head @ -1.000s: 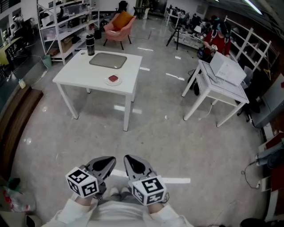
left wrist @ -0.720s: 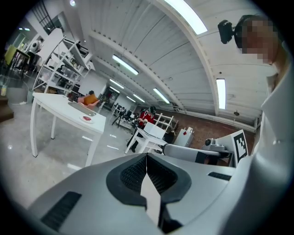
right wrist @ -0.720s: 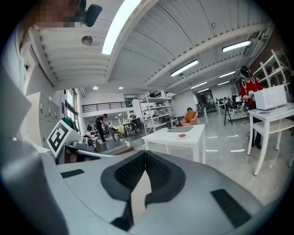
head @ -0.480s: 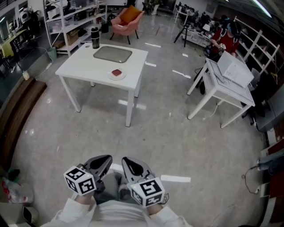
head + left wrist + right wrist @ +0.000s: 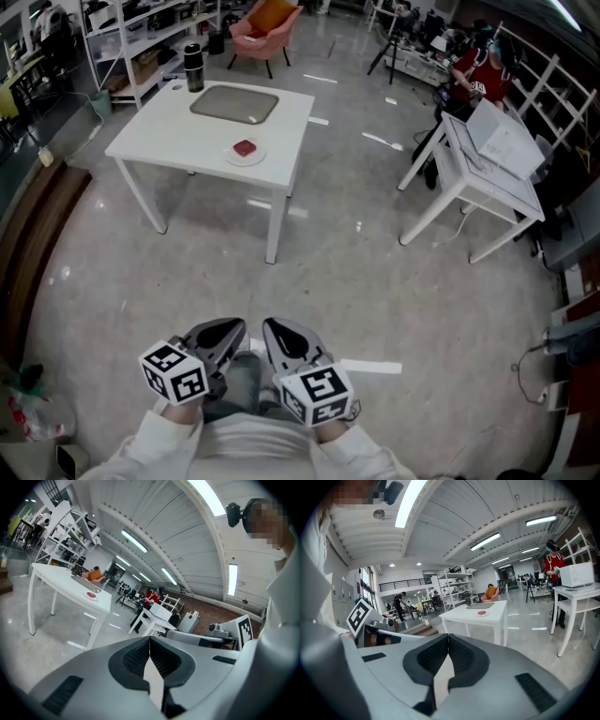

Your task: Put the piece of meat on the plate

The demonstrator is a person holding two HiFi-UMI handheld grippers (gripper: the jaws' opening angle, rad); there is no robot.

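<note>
Judging by the meat [image 5: 245, 147] lying on the plate [image 5: 230, 156] on the table [image 5: 169, 141], the task looks done; you stand well apart from the table, left gripper [image 5: 237, 326] and right gripper [image 5: 269, 327] each pressed together, empty.

Glossy grey floor [image 5: 356, 281], white table [image 5: 169, 141], 2nd table [image 5: 466, 172] at R, shelving [image 5: 141, 42] + pink chair [image 5: 258, 28] behind.

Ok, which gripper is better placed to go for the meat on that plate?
Left, marginally: both the left gripper and right gripper are shut, far from the meat, which sits slightly leftward.
</note>
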